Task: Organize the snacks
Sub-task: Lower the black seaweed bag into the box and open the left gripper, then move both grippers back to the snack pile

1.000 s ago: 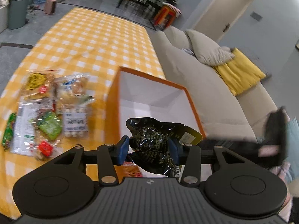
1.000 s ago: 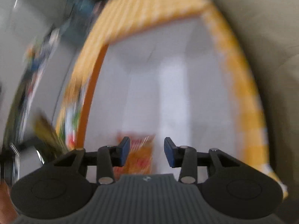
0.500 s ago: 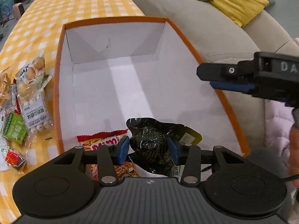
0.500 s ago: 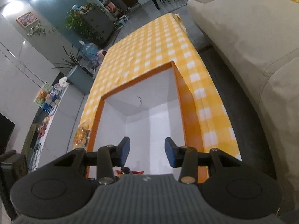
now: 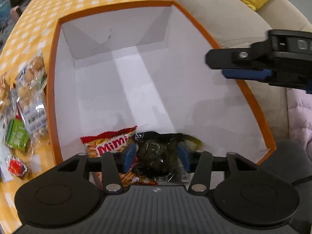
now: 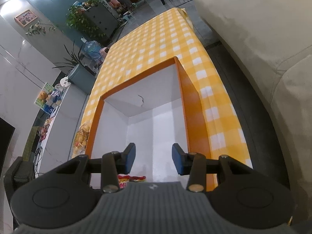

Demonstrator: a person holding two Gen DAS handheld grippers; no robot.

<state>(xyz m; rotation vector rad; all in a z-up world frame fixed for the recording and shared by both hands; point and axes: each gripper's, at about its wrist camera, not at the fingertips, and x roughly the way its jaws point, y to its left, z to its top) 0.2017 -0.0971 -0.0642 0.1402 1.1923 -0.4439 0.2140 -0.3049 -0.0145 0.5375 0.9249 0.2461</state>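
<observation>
My left gripper (image 5: 157, 157) is shut on a black snack packet (image 5: 156, 156) and holds it low inside the orange box (image 5: 52, 68) with white inner walls. A red Mimi snack bag (image 5: 109, 146) lies on the box floor beside it. My right gripper (image 6: 153, 160) is open and empty above the box's right side; it also shows in the left wrist view (image 5: 259, 68). The box (image 6: 184, 101) and the Mimi bag (image 6: 124, 181) show in the right wrist view.
Several snack packets (image 5: 29, 97) lie on the yellow checked tablecloth (image 5: 78, 0) left of the box. A beige sofa (image 6: 263, 39) runs along the table's right side. A snack bag (image 6: 81, 136) lies by the box's left wall.
My left gripper has lowered the black packet deeper into the box. My right gripper has drawn back a little above the box's right rim and stays open.
</observation>
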